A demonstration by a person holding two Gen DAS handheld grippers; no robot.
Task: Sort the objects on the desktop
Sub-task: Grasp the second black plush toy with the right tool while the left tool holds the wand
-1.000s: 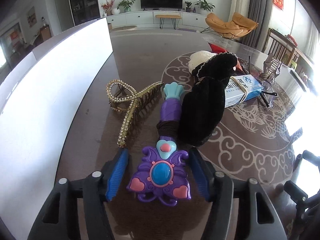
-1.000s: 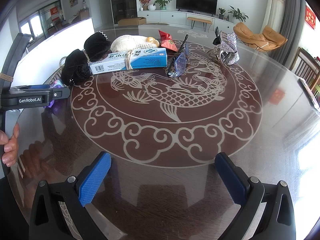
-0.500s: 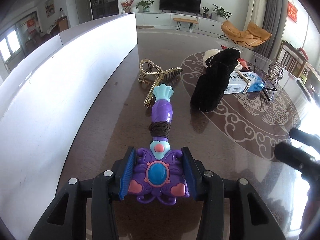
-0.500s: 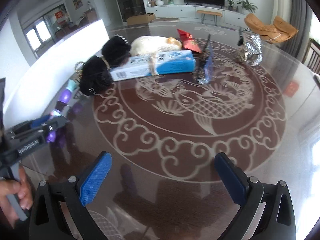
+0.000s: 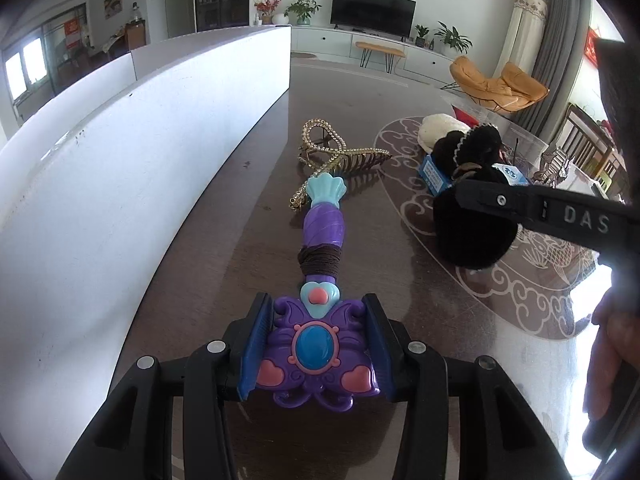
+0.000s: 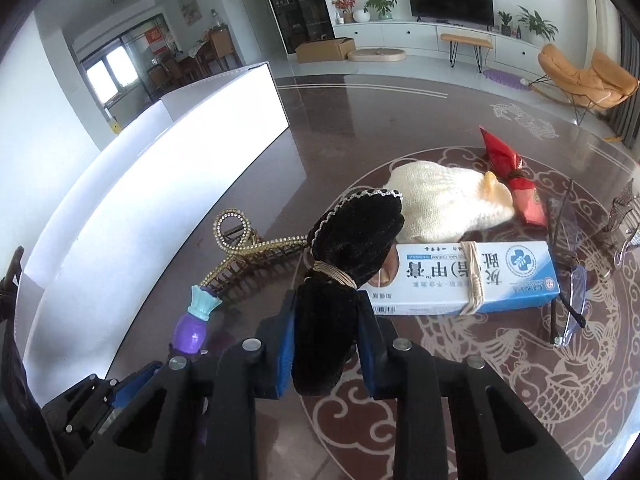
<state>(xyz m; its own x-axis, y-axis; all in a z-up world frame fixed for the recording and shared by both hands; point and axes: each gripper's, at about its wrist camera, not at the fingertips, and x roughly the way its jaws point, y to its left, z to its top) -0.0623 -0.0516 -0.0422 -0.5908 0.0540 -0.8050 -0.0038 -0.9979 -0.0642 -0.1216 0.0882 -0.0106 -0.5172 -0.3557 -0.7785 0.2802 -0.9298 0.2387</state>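
My left gripper (image 5: 316,344) is shut on the butterfly head of a purple toy wand (image 5: 320,240), which points away from me over the dark table. My right gripper (image 6: 326,338) is shut on the lower part of a black velvet pouch (image 6: 344,272) tied with a gold cord. The pouch also shows in the left wrist view (image 5: 472,216), partly behind the right gripper's body. The wand's teal tip shows in the right wrist view (image 6: 202,304). A gold rhinestone hair clip (image 5: 336,156) lies beyond the wand.
A long white box wall (image 5: 120,168) runs along the left. A blue and white cream box (image 6: 472,276), a cream knitted item (image 6: 444,204), a red packet (image 6: 512,176) and glasses (image 6: 568,292) lie behind and to the right of the pouch.
My left gripper has closed on the wand and drawn it back from the pouch. My right gripper has moved left across the table and closed on the black pouch.
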